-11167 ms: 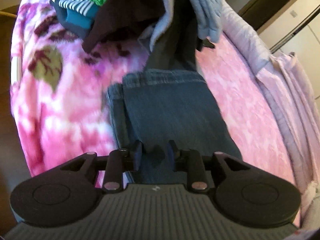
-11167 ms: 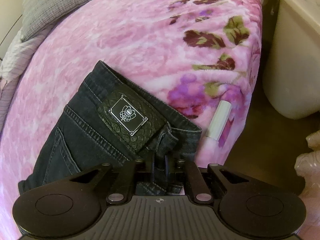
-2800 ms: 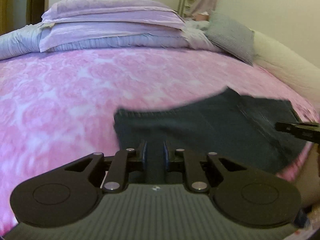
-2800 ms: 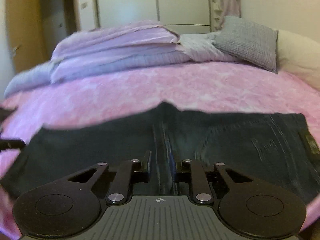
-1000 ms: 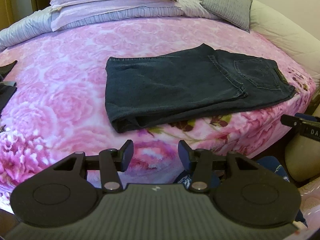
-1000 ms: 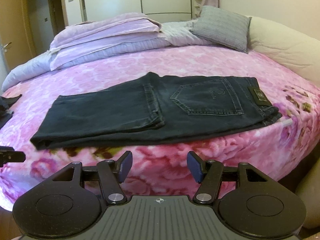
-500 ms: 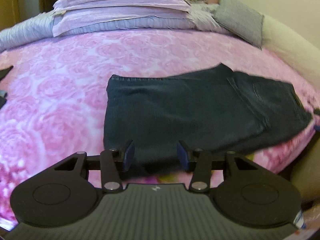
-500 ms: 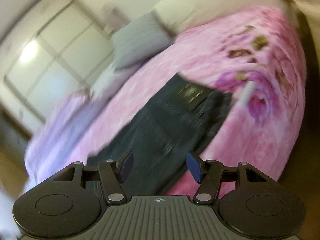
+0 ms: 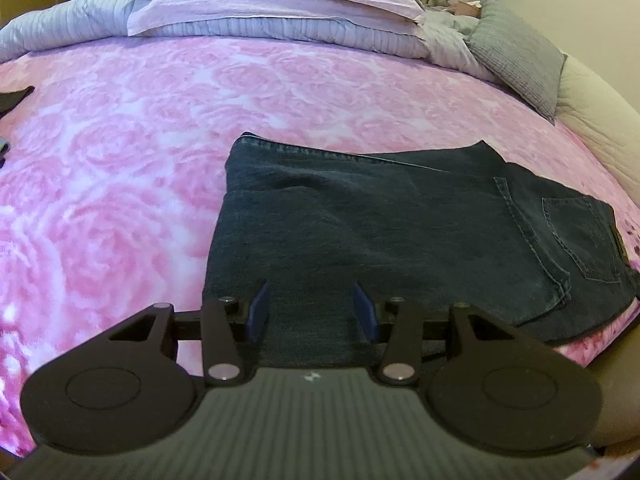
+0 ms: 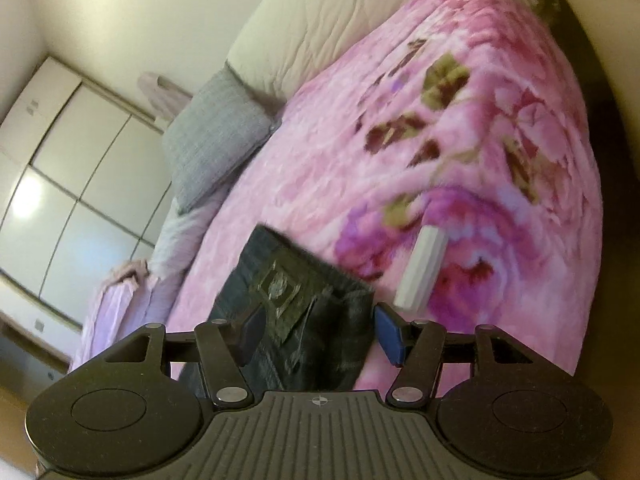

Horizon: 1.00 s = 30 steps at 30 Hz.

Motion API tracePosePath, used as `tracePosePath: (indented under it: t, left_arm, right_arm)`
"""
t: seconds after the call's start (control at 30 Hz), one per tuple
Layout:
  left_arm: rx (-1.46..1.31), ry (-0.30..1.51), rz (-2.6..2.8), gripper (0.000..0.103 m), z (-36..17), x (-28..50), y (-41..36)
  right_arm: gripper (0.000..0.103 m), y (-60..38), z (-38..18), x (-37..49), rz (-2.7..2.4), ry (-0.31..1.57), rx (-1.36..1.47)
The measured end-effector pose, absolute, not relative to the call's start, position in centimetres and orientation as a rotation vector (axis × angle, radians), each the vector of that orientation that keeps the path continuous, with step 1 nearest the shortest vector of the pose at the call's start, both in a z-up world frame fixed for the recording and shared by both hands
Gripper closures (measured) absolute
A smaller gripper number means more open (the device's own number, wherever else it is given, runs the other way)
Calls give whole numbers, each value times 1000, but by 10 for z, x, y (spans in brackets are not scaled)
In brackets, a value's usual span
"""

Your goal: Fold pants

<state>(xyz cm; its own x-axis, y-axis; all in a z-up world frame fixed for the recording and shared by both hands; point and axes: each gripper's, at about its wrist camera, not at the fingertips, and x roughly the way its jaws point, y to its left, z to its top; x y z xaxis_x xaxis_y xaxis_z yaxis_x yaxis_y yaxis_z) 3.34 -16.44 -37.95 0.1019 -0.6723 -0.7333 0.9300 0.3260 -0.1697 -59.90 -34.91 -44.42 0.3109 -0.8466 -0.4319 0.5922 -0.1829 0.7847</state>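
Dark blue jeans (image 9: 400, 224) lie folded in half on the pink floral blanket (image 9: 120, 152), hems at the left, waistband and back pocket at the right. My left gripper (image 9: 312, 312) stands open over the near left part of the jeans, the denim showing between its blue pads without being pinched. In the right wrist view, rolled sideways, my right gripper (image 10: 318, 334) is open at the waistband end of the jeans (image 10: 304, 312), where the leather patch (image 10: 280, 296) sits; its pads straddle the waistband and stand apart from it.
A white tube-like object (image 10: 420, 268) lies on the blanket just beside the waistband. Folded lilac bedding (image 9: 272, 4) and a grey pillow (image 9: 516, 56) are stacked at the far side. Dark clothing (image 9: 12, 98) shows at the left edge. The bed edge drops off close to the jeans.
Both grippers have come in from off the bed edge to the jeans. The right one swung to the waistband end and rolled strongly sideways. Both stay open.
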Motion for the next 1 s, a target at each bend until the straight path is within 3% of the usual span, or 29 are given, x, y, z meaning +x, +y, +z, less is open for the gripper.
tracePosePath:
  t: [0.27,0.43,0.53,0.57,0.67,0.8,1.0]
  left_arm:
    - [340,875,-1236,61,-384,37,-166]
    - [304,896,-1253,61,-385,40,-163]
    - [289,915,-1265,61,-391,43,-164]
    - [292,913,-1269,62,-392,43,-165]
    - [311,903,-1274,67,-392,42,-167]
    - [210,930,-1268,69,-381,61,-153]
    - [108,919,-1205,69,-360,108,-109]
  right_arm:
    - [46,-347,-451,-579,-1170,-220,1219]
    - [47,-329,-460,-575,-1133,-301,1254]
    - [68,-338,-462,-572,-1184,-298,1283]
    - [87,-342,-463,-571,-1209,-286,1308]
    - [90,-344,-452,-561,-1284,-216,1284]
    - [92,-351,-394,-509,-1474,101,1013]
    - [92,-324,-293,-370,-1376,299,375]
